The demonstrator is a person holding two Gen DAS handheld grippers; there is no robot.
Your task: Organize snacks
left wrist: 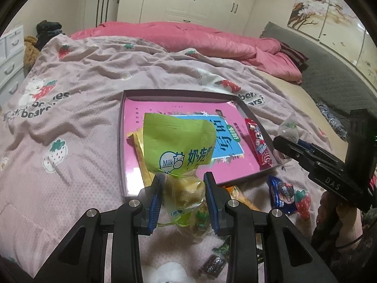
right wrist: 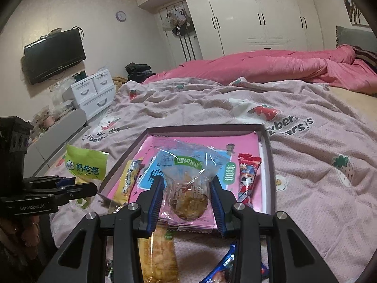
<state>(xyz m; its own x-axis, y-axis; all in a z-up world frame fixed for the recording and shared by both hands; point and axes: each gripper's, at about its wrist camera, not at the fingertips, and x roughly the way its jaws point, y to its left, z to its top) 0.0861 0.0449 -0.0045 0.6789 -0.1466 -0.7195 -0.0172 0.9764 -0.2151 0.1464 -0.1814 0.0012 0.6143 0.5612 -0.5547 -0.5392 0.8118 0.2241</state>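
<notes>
The left gripper (left wrist: 182, 184) pinches a crinkly green milk-snack pouch (left wrist: 175, 146) between nearly closed fingers, above the near edge of a shallow rectangular cardboard tray (left wrist: 121, 141) on the bed. The right gripper (right wrist: 187, 188) likewise clamps a clear plastic packet (right wrist: 188, 176) holding one round brown cake. One glossy red wrapper (right wrist: 247, 179) lies inside the tray.

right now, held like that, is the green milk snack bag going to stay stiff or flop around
Probably floppy: the green milk snack bag is thin film, and its top bends above the left gripper, whose pads pinch its clear lower part. It looks light for its size, with loose lumps showing through. The glossy film may slip, so lower it gently into the tray.
</notes>
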